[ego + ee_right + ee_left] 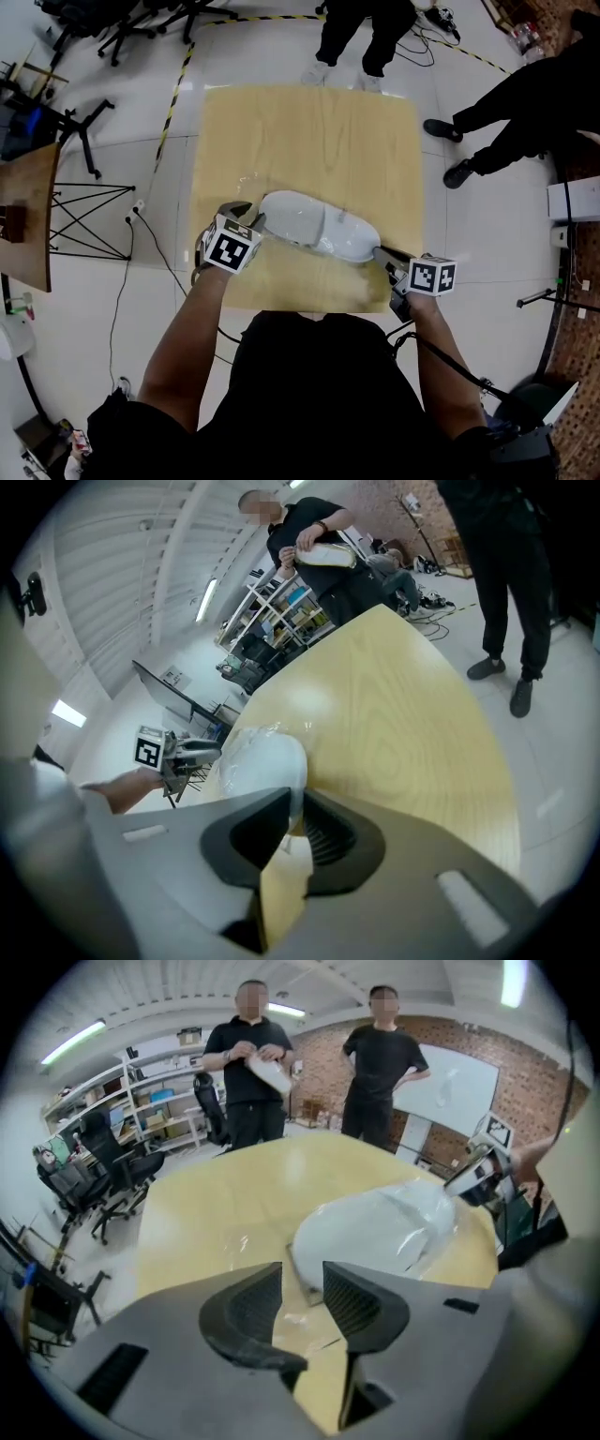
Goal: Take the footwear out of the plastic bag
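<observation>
1. the white shoe (330, 236) is inside the clear plastic bag (281, 214), not out of it yet. the bag lies flat on the table (309, 131), close to my edge and about mid-width.
2. the bag runs from upper left to lower right in the head view, and i have one set of tongs at each end.
3. the left tongs (247, 216) are at the bag's left end with the jaws standing wide. in the left gripper view there is a clear gap between the pads. loose clear film and bare table show through the gap, and nothing is pinched. the shoe bulk sits just past the tips, up and to the right.
4. the right tongs (382, 253) are at the bag's right end with the jaws narrow. in the right gripper view the white bagged end runs down into the slot between the pads, so they are clamped on the bag there. i can't tell whether the shoe itself is caught or only the film.
5. the rest of the table top is bare wood.
6. two people (253, 1063) stand at the far side of the table, and one holds a white object (269, 1074) in both hands.
7. office chairs (141, 19) are on the floor, far left.
</observation>
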`<state>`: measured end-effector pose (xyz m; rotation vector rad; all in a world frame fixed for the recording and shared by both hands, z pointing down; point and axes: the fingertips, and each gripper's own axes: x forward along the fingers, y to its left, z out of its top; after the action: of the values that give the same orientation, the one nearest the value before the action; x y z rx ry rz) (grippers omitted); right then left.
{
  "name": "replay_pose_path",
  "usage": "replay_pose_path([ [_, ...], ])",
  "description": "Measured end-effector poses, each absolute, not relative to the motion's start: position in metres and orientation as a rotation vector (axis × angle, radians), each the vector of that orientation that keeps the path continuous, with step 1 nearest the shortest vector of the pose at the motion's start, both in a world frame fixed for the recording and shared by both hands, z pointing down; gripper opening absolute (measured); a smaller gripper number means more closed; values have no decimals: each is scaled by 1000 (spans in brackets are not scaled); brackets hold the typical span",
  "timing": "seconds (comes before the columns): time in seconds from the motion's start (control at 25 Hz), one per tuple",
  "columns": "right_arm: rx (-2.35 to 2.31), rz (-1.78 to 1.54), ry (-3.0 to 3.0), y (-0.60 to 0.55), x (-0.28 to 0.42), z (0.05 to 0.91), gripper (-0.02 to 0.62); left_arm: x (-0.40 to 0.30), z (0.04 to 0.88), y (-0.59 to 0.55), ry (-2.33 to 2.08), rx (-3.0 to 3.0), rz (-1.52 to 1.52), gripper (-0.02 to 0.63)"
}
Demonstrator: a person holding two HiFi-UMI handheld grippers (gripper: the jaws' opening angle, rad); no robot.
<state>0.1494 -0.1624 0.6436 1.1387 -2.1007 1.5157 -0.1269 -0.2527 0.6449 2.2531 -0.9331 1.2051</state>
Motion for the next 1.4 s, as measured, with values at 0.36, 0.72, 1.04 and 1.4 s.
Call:
replay_pose_path([
  [0.36,1118,1486,-2118,-165,146,640,44,-146,677,-245,-842,2215,1427,77],
  [0.72,1146,1476,-2128,-165,157,634,43,-170,674,-254,-909,2173,1504,25],
  [1.04,1177,1487,-2100,-163,169,639,43,-196,657,-267,-1023,2111,1452,145],
  [1.4,1189,1487,-2087,-164,168,640,44,-74,636,-241,-720,2417,1361,156],
])
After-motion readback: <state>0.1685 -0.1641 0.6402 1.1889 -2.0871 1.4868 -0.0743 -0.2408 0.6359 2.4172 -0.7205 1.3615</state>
